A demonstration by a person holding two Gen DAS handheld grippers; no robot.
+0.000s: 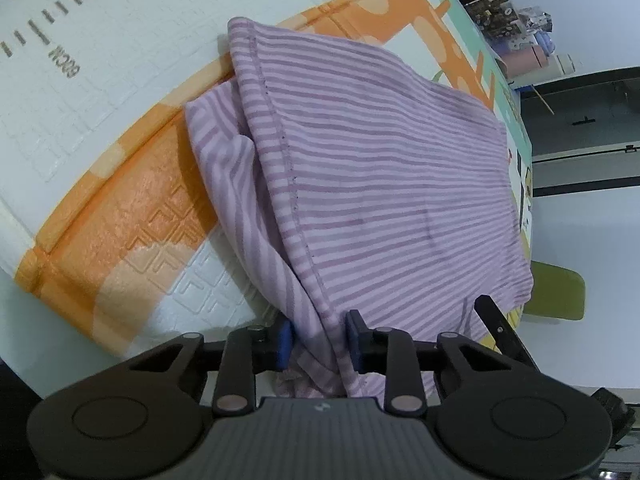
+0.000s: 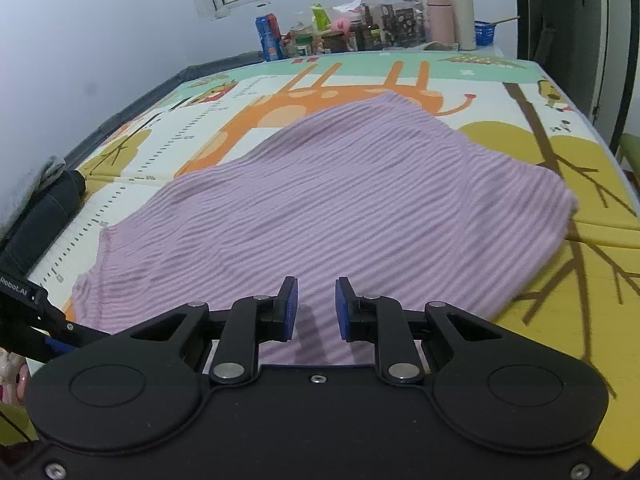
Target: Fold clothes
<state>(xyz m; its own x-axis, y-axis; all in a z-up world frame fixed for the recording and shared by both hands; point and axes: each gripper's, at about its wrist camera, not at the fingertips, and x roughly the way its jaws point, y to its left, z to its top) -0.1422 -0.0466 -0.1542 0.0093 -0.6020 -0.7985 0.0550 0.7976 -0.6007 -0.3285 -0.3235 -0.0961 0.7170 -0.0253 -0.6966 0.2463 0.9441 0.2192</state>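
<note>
Striped garment bunched in clenched left gripper; right gripper, jaws parted, should pinch an edge squarely

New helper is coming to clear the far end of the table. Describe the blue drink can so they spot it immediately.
Start at the giraffe play mat under the purple striped garment, then look beyond its far edge to the clutter along the wall. The blue can stands upright at the left end of that row, the only blue cylinder with red markings.
</note>
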